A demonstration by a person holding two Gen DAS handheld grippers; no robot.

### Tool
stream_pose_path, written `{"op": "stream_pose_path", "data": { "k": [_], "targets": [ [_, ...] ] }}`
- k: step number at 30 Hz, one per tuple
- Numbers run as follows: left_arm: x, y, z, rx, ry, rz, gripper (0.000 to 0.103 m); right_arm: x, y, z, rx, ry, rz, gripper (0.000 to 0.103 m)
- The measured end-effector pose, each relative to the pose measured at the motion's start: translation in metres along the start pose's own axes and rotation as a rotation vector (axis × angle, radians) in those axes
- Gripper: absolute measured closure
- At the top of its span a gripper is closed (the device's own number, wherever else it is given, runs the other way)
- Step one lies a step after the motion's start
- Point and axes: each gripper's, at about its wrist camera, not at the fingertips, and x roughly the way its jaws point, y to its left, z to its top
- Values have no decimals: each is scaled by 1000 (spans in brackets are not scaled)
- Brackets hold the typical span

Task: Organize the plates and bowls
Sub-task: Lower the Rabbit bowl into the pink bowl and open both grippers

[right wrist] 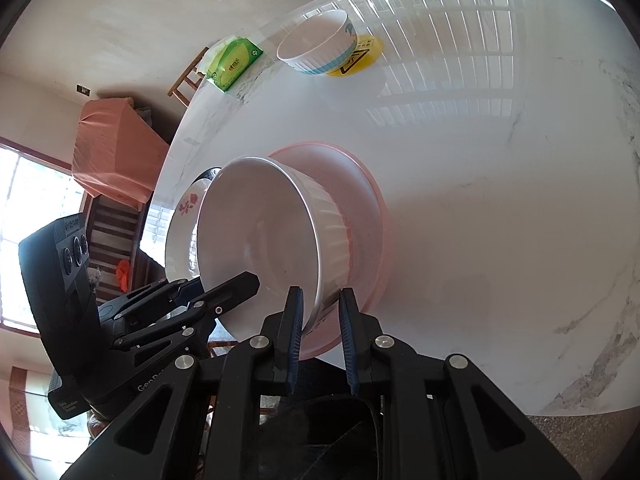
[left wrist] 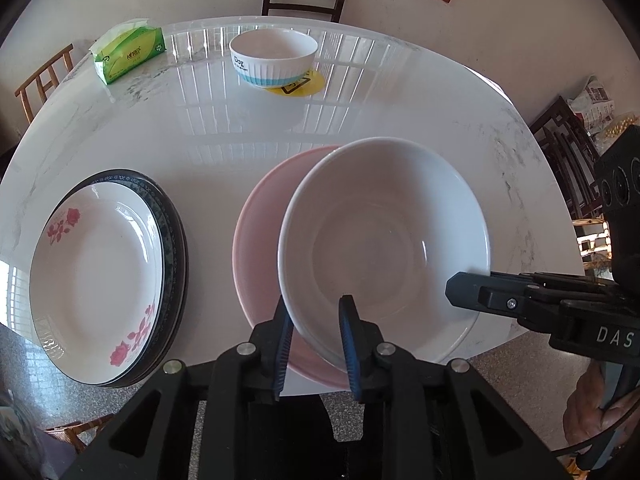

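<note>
A: Where are the tongs?

B: The left tongs (left wrist: 316, 344) and the right tongs (right wrist: 320, 332) each straddle the near rim of the white bowl (left wrist: 384, 240); blades sit either side of the wall, though I cannot tell if they pinch it.

A: And the bowl?

B: Tilted inside the pink bowl (left wrist: 260, 240) on the counter (left wrist: 224, 132); left of it, a rose plate (left wrist: 96, 272) tops a dark-rimmed plate (left wrist: 174, 240); far back, a ribbed bowl (left wrist: 274, 58) sits on a yellow coaster (left wrist: 304, 86), beside a green tissue pack (left wrist: 130, 54).
</note>
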Motion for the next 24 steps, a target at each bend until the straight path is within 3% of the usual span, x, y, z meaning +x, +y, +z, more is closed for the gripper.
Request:
{"op": "stream_pose_path", "data": {
  "k": [24],
  "targets": [
    [-13, 1, -1, 20, -22, -15, 73, -7, -1, 2, -10, -29, -15, 80]
  ]
}}
